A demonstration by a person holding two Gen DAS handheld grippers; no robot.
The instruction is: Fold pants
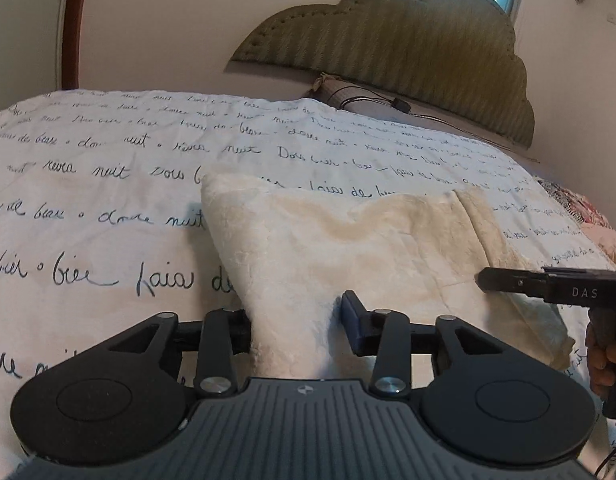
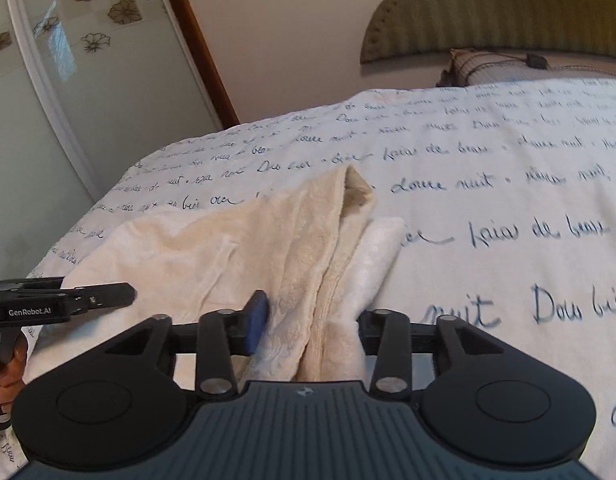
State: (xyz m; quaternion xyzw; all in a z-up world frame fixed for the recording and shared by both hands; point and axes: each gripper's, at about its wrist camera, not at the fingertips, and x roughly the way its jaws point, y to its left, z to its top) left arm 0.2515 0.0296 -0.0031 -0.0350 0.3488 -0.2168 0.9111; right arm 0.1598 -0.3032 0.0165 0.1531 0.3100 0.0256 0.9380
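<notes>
Cream, plush pants point(image 1: 347, 248) lie in soft layers on a bed, over a white quilted bedspread point(image 1: 88, 184) printed with looping blue-black handwriting. The left gripper point(image 1: 296, 320) has its black fingers closed on a bunched edge of the fleecy cloth, which fills the gap between them; one blue pad point(image 1: 349, 316) shows beside the fabric. The right gripper point(image 2: 308, 320) likewise clamps a gathered fold of several layers, a blue pad point(image 2: 256, 322) pressed to its left side. From the right wrist view, the pants rise to a peaked ridge, with a whiter strip along one edge. Behind the bed stands a scalloped, ribbed olive headboard point(image 1: 407, 40) against a pale wall.
</notes>
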